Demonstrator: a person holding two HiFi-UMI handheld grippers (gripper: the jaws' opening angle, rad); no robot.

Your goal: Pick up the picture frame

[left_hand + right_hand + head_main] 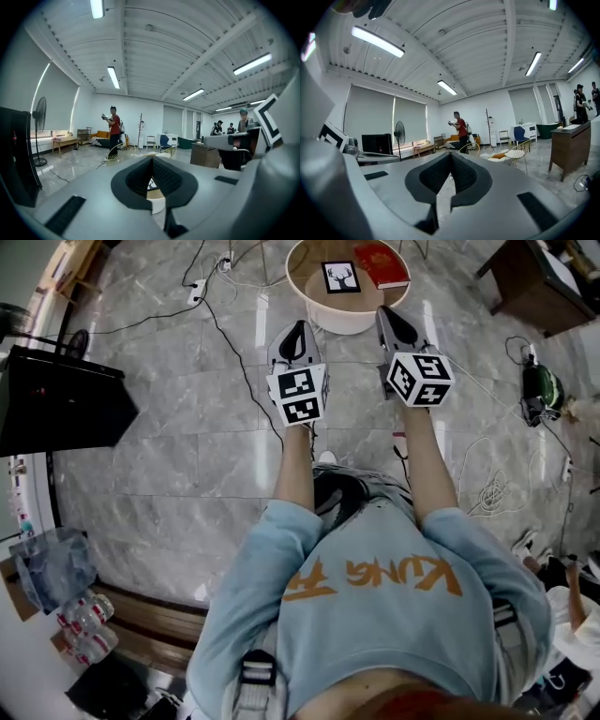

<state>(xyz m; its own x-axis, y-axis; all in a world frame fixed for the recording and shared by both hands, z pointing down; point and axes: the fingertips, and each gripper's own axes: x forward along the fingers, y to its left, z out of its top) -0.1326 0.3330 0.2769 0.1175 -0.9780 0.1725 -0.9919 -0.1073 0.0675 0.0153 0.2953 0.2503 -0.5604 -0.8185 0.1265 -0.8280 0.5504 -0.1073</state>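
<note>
The picture frame (341, 277), black-edged with a white antler print, lies flat on a round light table (305, 292) at the top of the head view, next to a red book (382, 265). My left gripper (300, 327) is held level just short of the table's near rim, its jaws shut and empty. To its right, my right gripper (386, 313) reaches the rim below the book, also shut on nothing. In the left gripper view the closed left gripper (152, 161) hides most of the table (157, 202). The right gripper view shows the closed right gripper (451, 160) in front of the room.
Cables (225, 329) trail over the marble floor around the table. A black screen (56, 399) stands at the left and a dark wooden desk (534, 282) at the upper right. A coiled white cord (487, 488) lies at the right. A person in red (114, 129) stands far off.
</note>
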